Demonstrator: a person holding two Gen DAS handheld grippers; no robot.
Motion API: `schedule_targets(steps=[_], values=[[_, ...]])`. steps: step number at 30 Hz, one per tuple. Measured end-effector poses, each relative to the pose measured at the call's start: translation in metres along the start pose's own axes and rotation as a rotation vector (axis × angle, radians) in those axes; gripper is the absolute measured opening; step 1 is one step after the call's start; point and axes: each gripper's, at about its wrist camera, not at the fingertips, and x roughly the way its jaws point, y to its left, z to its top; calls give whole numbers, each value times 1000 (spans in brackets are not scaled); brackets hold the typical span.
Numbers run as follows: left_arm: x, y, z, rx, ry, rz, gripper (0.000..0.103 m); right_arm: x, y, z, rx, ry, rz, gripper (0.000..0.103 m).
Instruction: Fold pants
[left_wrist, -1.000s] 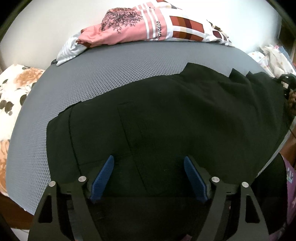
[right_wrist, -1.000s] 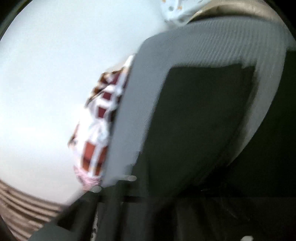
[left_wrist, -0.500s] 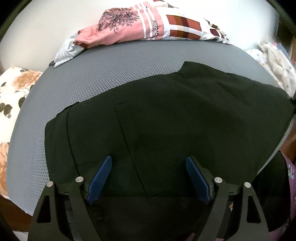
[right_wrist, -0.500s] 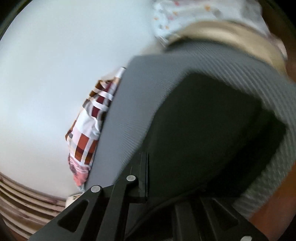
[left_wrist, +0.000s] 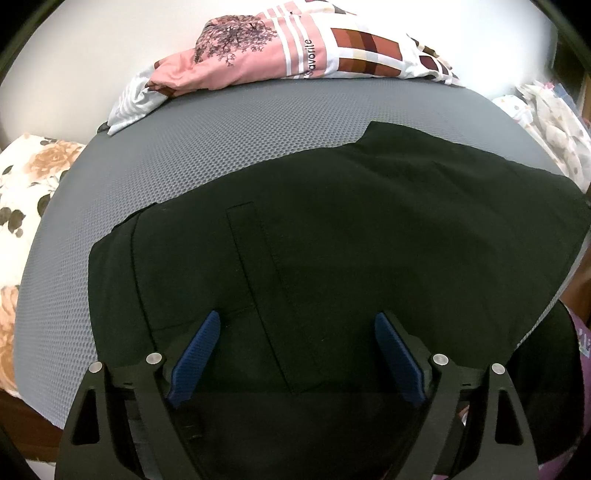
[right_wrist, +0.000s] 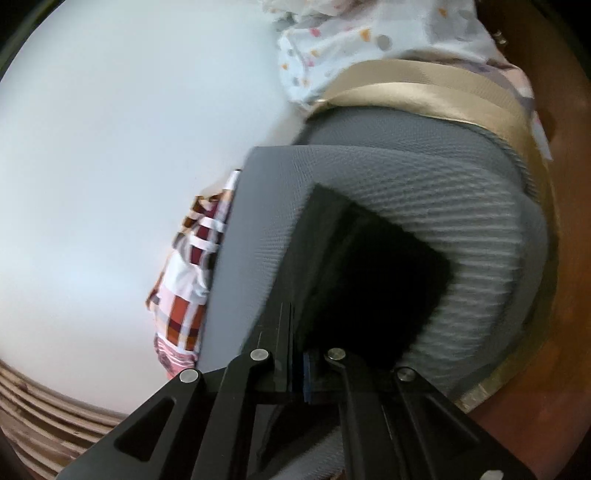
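Observation:
Black pants (left_wrist: 332, 236) lie spread flat on a grey mesh mattress (left_wrist: 207, 140), waistband and pocket seam nearest me. My left gripper (left_wrist: 295, 350) hovers open over the near part of the pants, its blue pads (left_wrist: 195, 354) wide apart and empty. In the tilted, blurred right wrist view my right gripper (right_wrist: 299, 365) has its jaws closed together at the edge of the pants (right_wrist: 369, 280); black cloth meets the closed fingers, but whether any is pinched between them does not show.
A pink and checked pile of clothes (left_wrist: 280, 51) lies at the mattress's far edge by the white wall. A floral pillow (left_wrist: 22, 192) is at the left. Spotted white cloth (left_wrist: 554, 122) lies at the right, also in the right wrist view (right_wrist: 369, 44).
The right end of the pants has been laid down flat on the mattress. The right gripper has swung lower toward the pants edge. The left gripper has barely moved.

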Motion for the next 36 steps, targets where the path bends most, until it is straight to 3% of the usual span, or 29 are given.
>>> schedule_targets(steps=[14,16,22,24,26,27,28,31,33,35,36], values=[[2,-2,-1,3,-12,11,91,-13,-18,-1,20,18,-18,5],[2,-2,-1,2,-13,13,91,-21,-14,-1,-4,-11,-59,7],[1,-3,-4,2,-36,19,92,-42,4,9,-98,-75,-215,19],[1,-3,-4,5,-44,21,93,-42,18,13,-177,-87,-311,27],[0,-4,-4,6,-46,24,93,-40,28,17,-238,-96,-353,43],[0,-5,-4,9,-46,28,93,-39,32,19,-267,-104,-376,64],[0,-5,-3,11,-47,30,93,-37,35,21,-283,-108,-391,74],[-4,-4,-2,9,-52,51,93,-35,39,25,-274,-108,-418,74],[-10,-2,1,-8,-63,62,93,-41,62,16,-315,-161,-412,73],[-24,2,5,-50,-113,44,93,-36,103,-6,-443,-151,-317,70],[-28,3,7,-63,-131,47,93,-24,131,-25,-538,-100,-239,70]])
